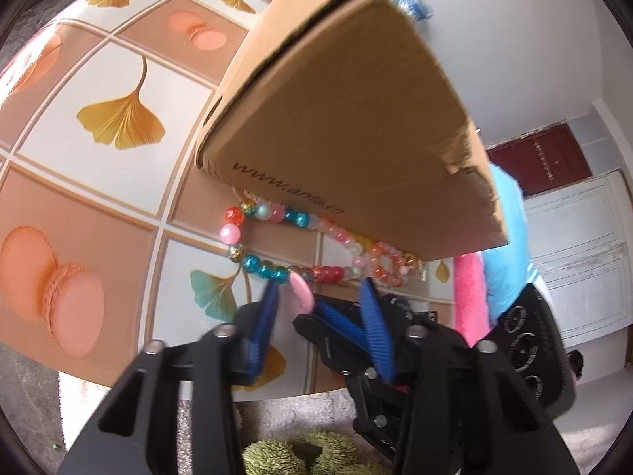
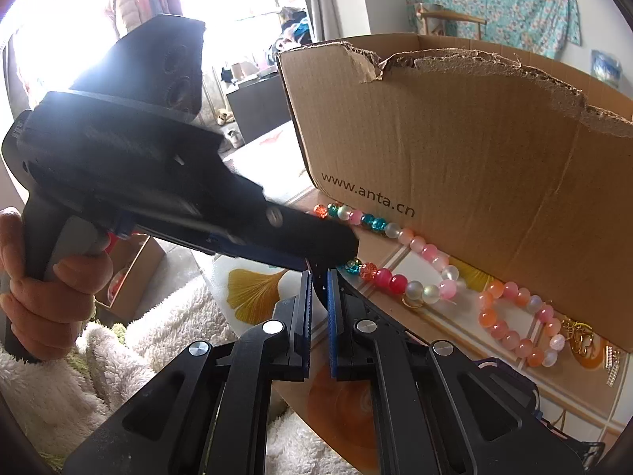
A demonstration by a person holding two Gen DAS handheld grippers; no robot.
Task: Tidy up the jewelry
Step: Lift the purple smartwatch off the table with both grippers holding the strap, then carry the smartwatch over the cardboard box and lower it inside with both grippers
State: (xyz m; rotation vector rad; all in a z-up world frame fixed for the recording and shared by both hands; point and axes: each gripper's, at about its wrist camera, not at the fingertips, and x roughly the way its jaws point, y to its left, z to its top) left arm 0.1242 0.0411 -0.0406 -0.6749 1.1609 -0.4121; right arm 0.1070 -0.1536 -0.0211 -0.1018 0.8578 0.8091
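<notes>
A multicoloured bead necklace lies on the patterned table along the foot of a cardboard box. It also shows in the right wrist view, with a smaller pink and orange bead bracelet and a gold piece beside the box. My left gripper is open, its blue fingers at the necklace's near strand, with a pink piece between them. My right gripper is nearly shut with a narrow gap, and I cannot see anything between its pads. The left gripper's body crosses just ahead of it.
The table has a tile print of ginkgo leaves and macarons; its near edge runs just below my grippers. Pink and blue towels hang at the right. White fleece and a green fuzzy item lie below the edge.
</notes>
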